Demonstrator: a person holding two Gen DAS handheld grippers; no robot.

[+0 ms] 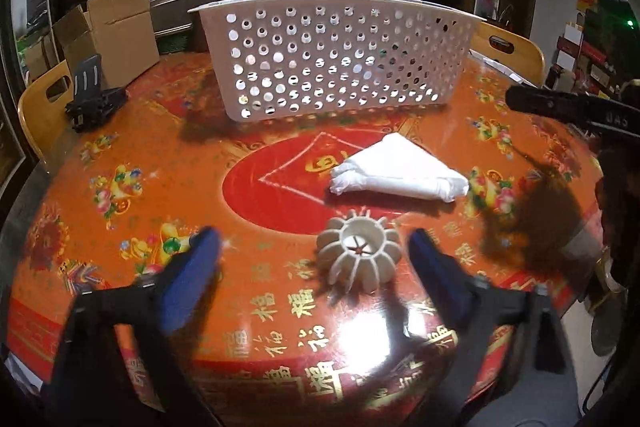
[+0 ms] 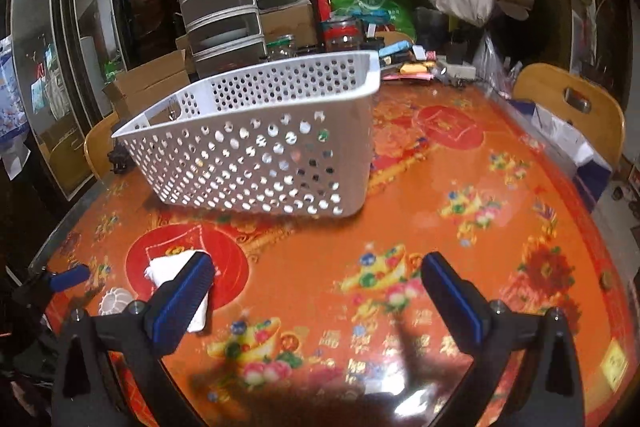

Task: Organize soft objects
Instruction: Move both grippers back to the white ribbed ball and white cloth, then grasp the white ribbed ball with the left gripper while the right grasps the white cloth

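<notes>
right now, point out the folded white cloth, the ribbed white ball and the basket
folded white cloth point(image 1: 400, 169), left wrist view, middle of its top face
ribbed white ball point(image 1: 359, 250), left wrist view, inner rim
basket point(image 2: 256, 163), right wrist view, perforated near wall

Left gripper point(image 1: 314, 247) angled downward with blue-padded jaws apart and nothing pressed between them, right gripper point(image 2: 318, 271) likewise pitched down, its jaws spread wide and gripping nothing.
</notes>
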